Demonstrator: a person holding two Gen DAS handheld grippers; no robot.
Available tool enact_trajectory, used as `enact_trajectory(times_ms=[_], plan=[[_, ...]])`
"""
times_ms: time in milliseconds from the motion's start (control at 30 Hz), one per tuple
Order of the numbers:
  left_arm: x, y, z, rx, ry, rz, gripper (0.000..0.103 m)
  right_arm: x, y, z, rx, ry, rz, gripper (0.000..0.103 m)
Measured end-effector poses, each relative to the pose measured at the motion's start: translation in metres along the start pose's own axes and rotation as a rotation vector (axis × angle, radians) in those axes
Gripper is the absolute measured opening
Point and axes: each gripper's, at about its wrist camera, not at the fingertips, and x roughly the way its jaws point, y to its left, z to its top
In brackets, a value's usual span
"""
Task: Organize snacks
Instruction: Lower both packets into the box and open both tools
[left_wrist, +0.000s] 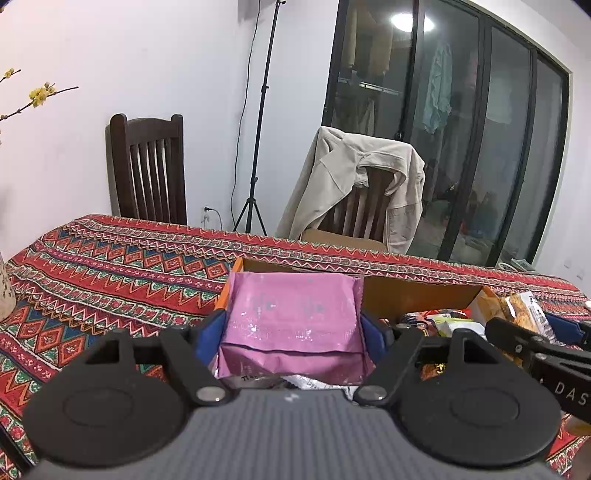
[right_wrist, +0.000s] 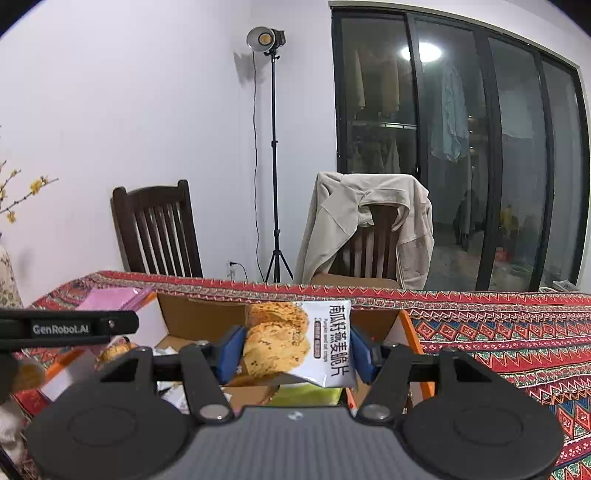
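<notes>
Pink packet (left_wrist: 291, 325) being clamped in left tongs (left_wrist: 291, 328), oat-crisp packet (right_wrist: 297, 341) in right tongs (right_wrist: 297, 349); both being lowered gently into cardboard box (right_wrist: 192, 317) near counter's (right_wrist: 498, 332) far edge, released only once seated.

Table with a loud zigzag cloth

The table (right_wrist: 498, 332) is covered in a red patterned tablecloth (left_wrist: 110, 266). An open cardboard box (left_wrist: 417, 291) with orange edges sits right on it, and there's a vase (left_wrist: 5, 291) at the far left edge.

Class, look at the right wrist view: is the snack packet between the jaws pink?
No. The packet between the right gripper jaws is white, printed with golden oat crisps.
</notes>
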Motion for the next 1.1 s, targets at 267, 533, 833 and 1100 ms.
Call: enact_trajectory(times_ms=[267, 533, 833, 1100], plan=[[-0.019, 0.007, 0.003, -0.055, -0.098, -0.016, 0.103, -0.001, -0.012, -0.001, 0.071, 0.009, -0.017, 0.102], [-0.023, 0.002, 0.005, -0.047, -0.111, 0.004, 0.103, 0.000, -0.009, -0.001, 0.067, 0.020, -0.030, 0.103], [-0.076, 0.001, 0.022, -0.034, -0.177, -0.031, 0.103, -0.032, -0.010, 0.011, 0.087, 0.026, -0.015, 0.103], [-0.140, 0.010, 0.006, 0.027, -0.217, -0.053, 0.103, -0.092, -0.004, 0.009, 0.038, 0.008, -0.015, 0.103]])
